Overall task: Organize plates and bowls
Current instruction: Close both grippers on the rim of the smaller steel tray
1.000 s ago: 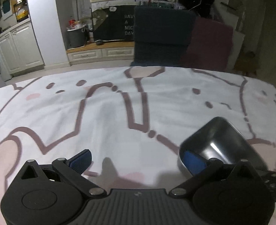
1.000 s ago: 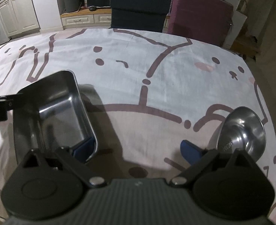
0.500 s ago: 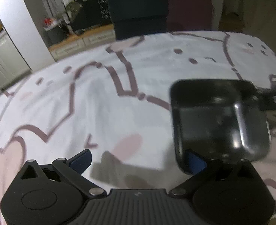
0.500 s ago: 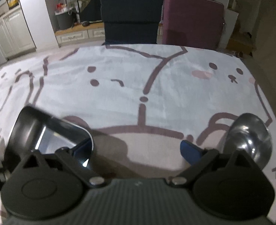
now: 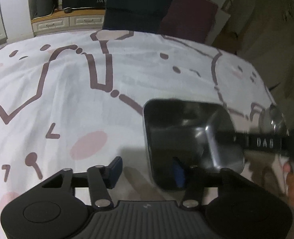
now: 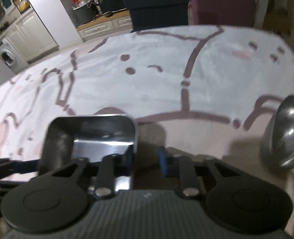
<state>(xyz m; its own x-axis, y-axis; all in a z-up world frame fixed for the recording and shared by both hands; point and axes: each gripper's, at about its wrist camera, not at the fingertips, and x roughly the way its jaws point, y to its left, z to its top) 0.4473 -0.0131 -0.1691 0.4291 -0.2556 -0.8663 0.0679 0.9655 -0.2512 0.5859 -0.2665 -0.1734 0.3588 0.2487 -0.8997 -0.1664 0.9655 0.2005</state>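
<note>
A rectangular steel tray [image 5: 186, 131] sits on the patterned cloth. My left gripper [image 5: 147, 170] straddles the tray's left wall, one blue pad inside and one outside. Its jaws are closing, and a gap still shows at the outer pad. In the right wrist view the same tray [image 6: 99, 135] lies low and left. My right gripper [image 6: 146, 158] straddles its right wall with jaws closing, the inner pad at the wall and the outer pad a little off it. A round steel bowl [image 6: 286, 135] stands to the right, and the left wrist view shows this bowl [image 5: 272, 117] too.
The white cloth [image 5: 87, 83] with brown lines covers the whole table. A dark blue chair [image 6: 155, 2] and a maroon chair [image 6: 222, 2] stand behind the far edge. A person's hand [image 5: 292, 181] holds the right gripper's handle.
Both pairs of jaws have drawn in from wide open to a narrower gap around the tray's walls. Both views have tilted, and the tray now shows squarer in each.
</note>
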